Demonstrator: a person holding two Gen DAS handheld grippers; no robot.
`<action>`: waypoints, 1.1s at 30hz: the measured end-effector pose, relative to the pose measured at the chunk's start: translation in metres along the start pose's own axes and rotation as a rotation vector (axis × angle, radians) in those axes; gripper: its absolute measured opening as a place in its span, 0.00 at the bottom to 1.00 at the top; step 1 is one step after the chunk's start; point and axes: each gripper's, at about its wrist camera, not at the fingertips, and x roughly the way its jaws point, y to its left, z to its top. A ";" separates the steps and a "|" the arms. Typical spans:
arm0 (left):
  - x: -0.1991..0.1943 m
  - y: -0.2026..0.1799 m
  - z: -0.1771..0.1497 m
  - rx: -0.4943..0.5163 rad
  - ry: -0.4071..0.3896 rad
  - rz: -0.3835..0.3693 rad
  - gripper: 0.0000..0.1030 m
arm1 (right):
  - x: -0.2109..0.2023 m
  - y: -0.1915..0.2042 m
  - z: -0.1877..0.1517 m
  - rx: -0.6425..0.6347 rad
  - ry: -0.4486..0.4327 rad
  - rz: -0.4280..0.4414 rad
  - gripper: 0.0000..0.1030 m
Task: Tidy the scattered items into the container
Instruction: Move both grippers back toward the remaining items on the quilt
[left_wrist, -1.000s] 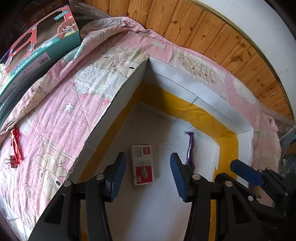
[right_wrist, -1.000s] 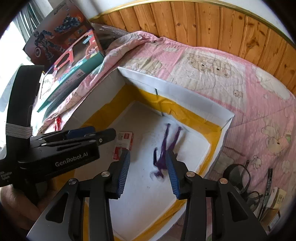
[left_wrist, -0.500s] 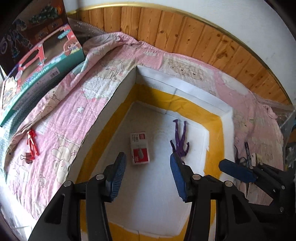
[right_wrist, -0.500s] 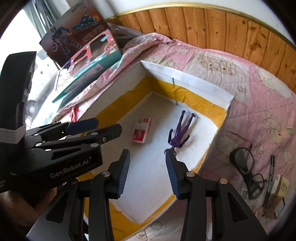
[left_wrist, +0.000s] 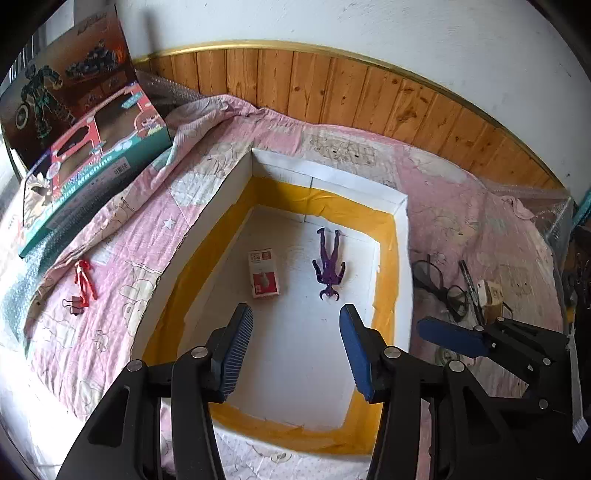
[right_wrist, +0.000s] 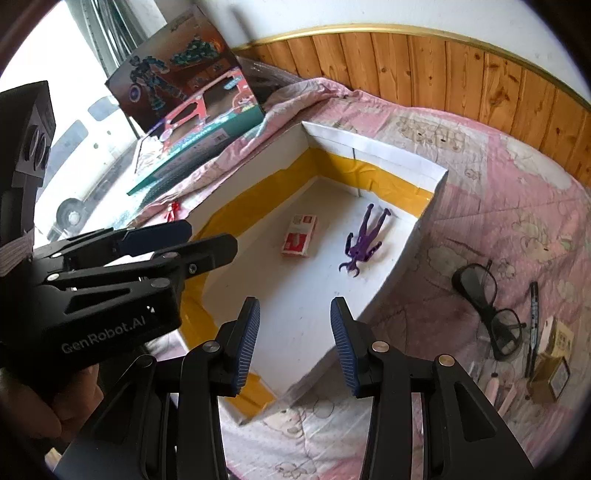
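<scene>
Container (left_wrist: 400, 236) near edge hidden behind claws.

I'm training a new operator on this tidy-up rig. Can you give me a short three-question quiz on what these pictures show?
1. True or false: the purple figure lies inside the white box.
2. Which lies left of the box on the pink quilt? A) eyeglasses B) red figure C) marker
3. Fill in: the left gripper and right gripper both have their jaws ____.

Key:
1. True; it lies beside the small red-and-white carton.
2. B, the red figure beside a binder clip; the eyeglasses and marker lie right.
3. Open, holding nothing.
</scene>
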 end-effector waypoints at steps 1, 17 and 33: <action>-0.004 -0.001 -0.002 0.003 -0.005 0.000 0.49 | -0.003 0.001 -0.002 0.000 -0.003 0.002 0.42; -0.038 -0.039 -0.046 0.036 -0.003 -0.017 0.49 | -0.048 -0.021 -0.065 0.055 -0.053 0.052 0.42; -0.016 -0.135 -0.098 0.160 0.091 -0.117 0.49 | -0.066 -0.123 -0.149 0.322 -0.079 0.040 0.42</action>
